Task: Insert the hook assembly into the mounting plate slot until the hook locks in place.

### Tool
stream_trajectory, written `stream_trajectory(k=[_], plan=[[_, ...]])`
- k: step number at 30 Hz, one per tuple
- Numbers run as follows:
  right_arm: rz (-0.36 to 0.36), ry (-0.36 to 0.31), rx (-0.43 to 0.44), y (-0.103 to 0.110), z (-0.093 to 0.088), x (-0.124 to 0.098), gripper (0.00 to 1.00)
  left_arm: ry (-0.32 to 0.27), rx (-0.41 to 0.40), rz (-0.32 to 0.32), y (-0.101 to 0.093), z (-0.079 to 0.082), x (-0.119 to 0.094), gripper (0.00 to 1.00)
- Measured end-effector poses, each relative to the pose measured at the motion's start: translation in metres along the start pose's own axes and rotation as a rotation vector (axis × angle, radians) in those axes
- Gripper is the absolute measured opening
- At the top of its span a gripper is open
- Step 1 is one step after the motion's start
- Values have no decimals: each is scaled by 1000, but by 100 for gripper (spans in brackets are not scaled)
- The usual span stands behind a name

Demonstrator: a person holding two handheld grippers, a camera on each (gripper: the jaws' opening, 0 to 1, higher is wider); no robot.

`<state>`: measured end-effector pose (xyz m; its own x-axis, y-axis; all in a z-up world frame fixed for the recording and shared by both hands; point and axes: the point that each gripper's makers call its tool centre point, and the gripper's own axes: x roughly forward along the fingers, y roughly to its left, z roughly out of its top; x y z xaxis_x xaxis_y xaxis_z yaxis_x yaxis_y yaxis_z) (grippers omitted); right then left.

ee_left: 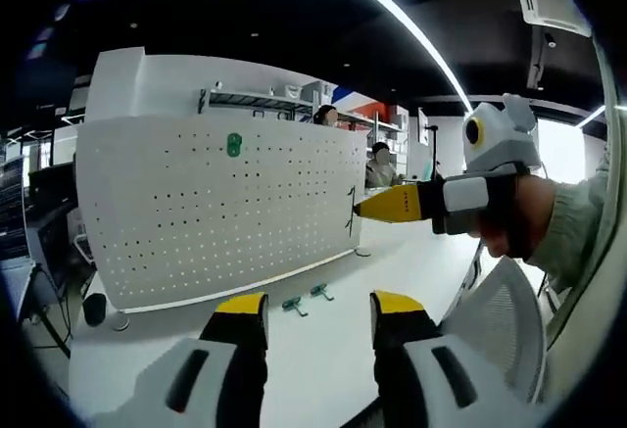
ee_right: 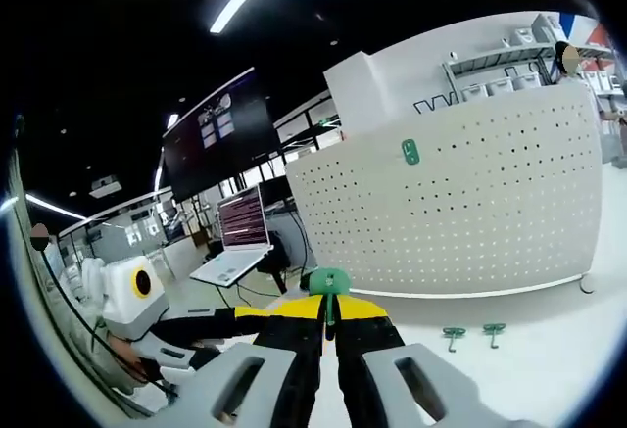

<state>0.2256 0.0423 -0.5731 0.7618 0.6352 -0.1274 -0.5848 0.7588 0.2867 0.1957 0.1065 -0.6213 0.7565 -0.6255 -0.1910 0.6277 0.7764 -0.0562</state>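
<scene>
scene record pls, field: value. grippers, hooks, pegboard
left gripper: open, nothing between its jaws
right gripper: shut on green hook
pegboard: white, upright on the white table
mounted hook: green, already on the pegboard, upper part
spare hooks: two green ones lying on the table in front of the pegboard
laptop: open, to the pegboard's left in the right gripper view

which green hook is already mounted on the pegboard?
The green hook high on the pegboard; two others lie on the table, one's in the right gripper.
</scene>
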Motion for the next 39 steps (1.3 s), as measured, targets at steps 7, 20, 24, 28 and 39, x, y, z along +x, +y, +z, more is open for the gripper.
stream_trajectory(k=[7,20,24,28,39], plan=[[-48,-23,-14,-19,14,1,1,6,-15,22,6,-6,-10,44],[-136,-67,-63,-50,41,7,1,1,-33,46,12,-10,-19,44],[-162,-81,-69,-59,48,10,1,0,-36,51,14,-11,-22,44],[-181,-90,-92,-64,54,15,1,2,-40,54,16,-13,-24,43],[-241,-93,-159,-85,64,31,1,1,-47,71,26,-15,-27,43]])
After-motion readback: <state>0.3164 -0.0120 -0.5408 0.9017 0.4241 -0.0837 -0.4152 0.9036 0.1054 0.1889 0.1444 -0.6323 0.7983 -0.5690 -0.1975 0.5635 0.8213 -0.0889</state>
